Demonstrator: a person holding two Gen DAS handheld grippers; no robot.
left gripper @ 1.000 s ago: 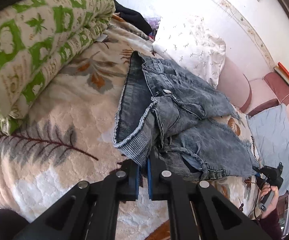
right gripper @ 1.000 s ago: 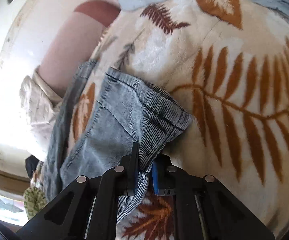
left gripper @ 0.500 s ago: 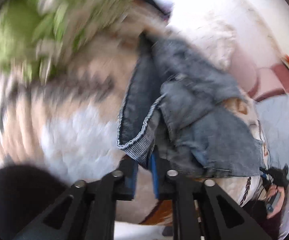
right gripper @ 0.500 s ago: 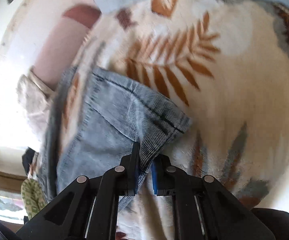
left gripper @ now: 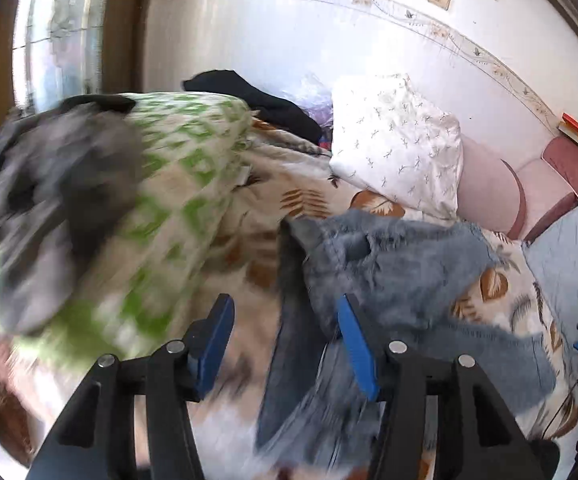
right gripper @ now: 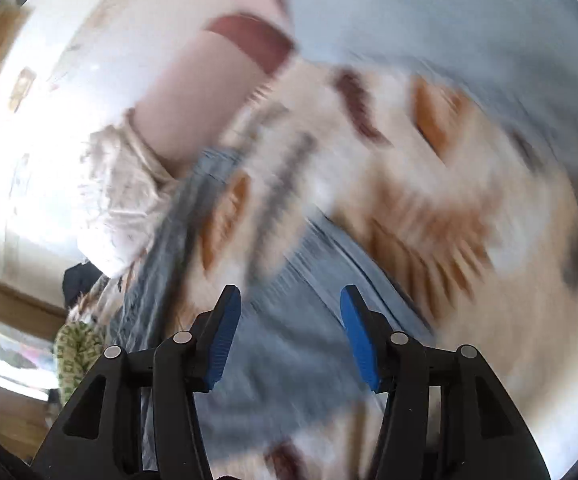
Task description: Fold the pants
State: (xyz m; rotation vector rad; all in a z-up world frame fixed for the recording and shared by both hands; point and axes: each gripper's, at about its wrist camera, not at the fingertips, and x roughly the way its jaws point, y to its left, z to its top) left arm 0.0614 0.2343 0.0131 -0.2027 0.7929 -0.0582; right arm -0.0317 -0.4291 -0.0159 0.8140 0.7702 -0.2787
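The bed (left gripper: 249, 208) w/ its leaf blanket carried the pants (left gripper: 401, 276), lying bunched in rough layers near the white pillow (left gripper: 401, 152). One fold looked laid, but edges weren't squared, so smoothing & prob. another fold remained. Left tool (left gripper: 285, 344) & right tool (right gripper: 289, 332) had just been opening: both spread, pinching nothing.

sunlit white wall (left gripper: 273, 32) — pink headboard (left gripper: 489, 196), bright window (left gripper: 53, 40).
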